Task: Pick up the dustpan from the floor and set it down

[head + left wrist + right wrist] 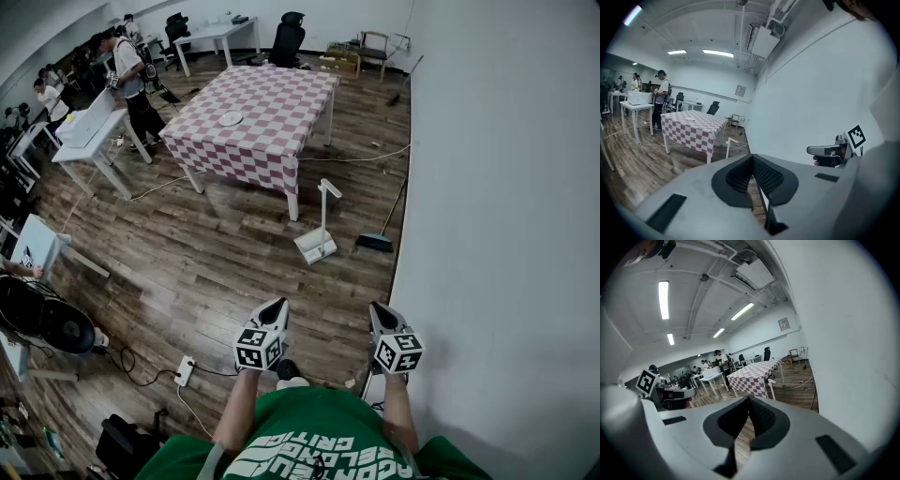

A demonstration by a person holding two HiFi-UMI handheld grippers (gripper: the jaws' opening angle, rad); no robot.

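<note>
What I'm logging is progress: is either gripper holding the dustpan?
No, the dustpan stands on the floor beside the checkered table, apart from the left gripper and right gripper.

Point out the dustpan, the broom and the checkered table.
dustpan [315,247], head view, on its white pan.
broom [375,242], head view, on its dark head.
checkered table [277,103], head view, on its cloth top.

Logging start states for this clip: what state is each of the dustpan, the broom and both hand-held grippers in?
dustpan: standing on the floor, handle upright, untouched.
broom: head on the floor, handle leaning toward the wall.
left hand-held gripper: shut, empty.
right hand-held gripper: shut, empty.
</note>
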